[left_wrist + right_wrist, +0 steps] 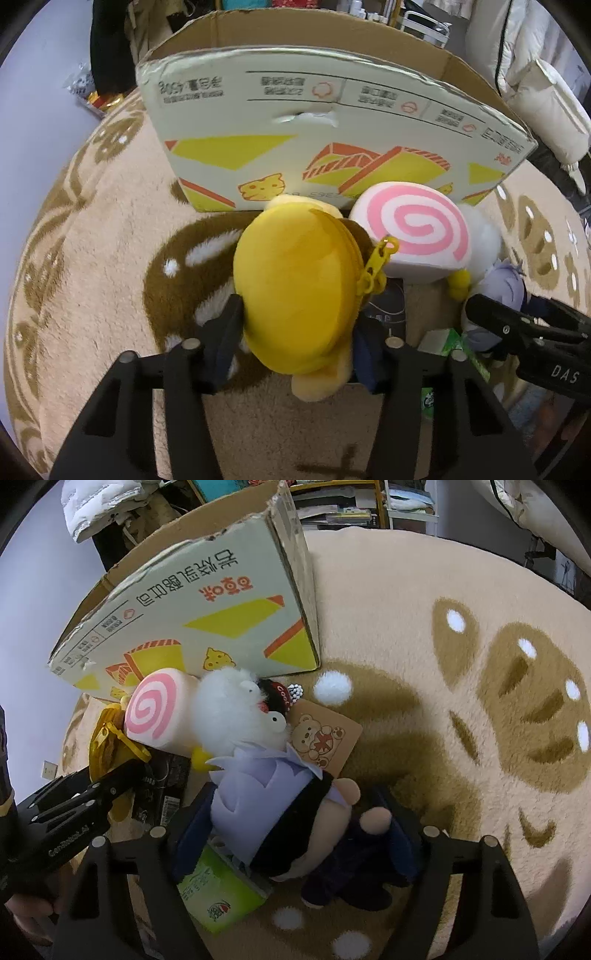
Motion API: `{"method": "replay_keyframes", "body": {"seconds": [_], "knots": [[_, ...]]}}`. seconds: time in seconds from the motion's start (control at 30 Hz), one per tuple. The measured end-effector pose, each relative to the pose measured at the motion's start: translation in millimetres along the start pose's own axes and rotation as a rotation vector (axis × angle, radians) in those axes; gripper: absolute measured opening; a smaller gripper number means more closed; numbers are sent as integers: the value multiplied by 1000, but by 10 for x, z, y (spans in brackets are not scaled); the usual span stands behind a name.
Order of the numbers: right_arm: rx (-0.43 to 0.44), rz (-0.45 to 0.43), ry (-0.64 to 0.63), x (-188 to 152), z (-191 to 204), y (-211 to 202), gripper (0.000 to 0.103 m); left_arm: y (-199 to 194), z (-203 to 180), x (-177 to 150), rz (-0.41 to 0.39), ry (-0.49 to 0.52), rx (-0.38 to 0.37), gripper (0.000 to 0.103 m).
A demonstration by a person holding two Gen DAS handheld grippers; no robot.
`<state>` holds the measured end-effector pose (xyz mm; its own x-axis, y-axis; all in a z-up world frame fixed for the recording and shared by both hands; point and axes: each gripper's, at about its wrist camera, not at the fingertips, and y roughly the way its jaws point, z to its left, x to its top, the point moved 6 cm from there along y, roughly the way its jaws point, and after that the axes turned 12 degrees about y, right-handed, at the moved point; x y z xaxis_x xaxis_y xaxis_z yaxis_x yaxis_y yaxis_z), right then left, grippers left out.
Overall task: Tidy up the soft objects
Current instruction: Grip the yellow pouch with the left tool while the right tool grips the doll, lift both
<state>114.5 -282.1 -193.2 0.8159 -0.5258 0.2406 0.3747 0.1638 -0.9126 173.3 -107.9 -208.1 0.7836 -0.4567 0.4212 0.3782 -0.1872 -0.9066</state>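
My left gripper [295, 321] is shut on a round yellow plush [295, 288] with a yellow clip chain, held just in front of an open cardboard box [332, 125]. A pink-swirl white plush roll [413, 229] lies beside it against the box. My right gripper [295, 830] is shut on a doll [280, 808] with lavender hair and dark clothes, lying on the rug. A white fluffy plush [236, 709] with googly eyes lies between the roll [155, 709] and the doll. The yellow plush [107, 742] shows at the left of the right wrist view.
A beige rug [424, 590] with brown bear patterns covers the floor. A green packet [218, 893], a dark packet [166, 790] and a bear-print card [325, 738] lie among the toys. Shelves and bedding stand behind the box.
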Motion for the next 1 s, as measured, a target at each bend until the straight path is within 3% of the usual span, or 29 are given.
{"method": "replay_keyframes", "body": {"seconds": [0.3,0.57,1.0], "knots": [[-4,-50,11,11,-3,-243,85,-182,108,-65,-10,14,40,45],[50,-136,17,100,0,-548,85,-573,88,-173,-66,7,92,45],[123,-347,-193,-40,595,-1251,85,-1243,98,-265,-186,-28,138,45]]}}
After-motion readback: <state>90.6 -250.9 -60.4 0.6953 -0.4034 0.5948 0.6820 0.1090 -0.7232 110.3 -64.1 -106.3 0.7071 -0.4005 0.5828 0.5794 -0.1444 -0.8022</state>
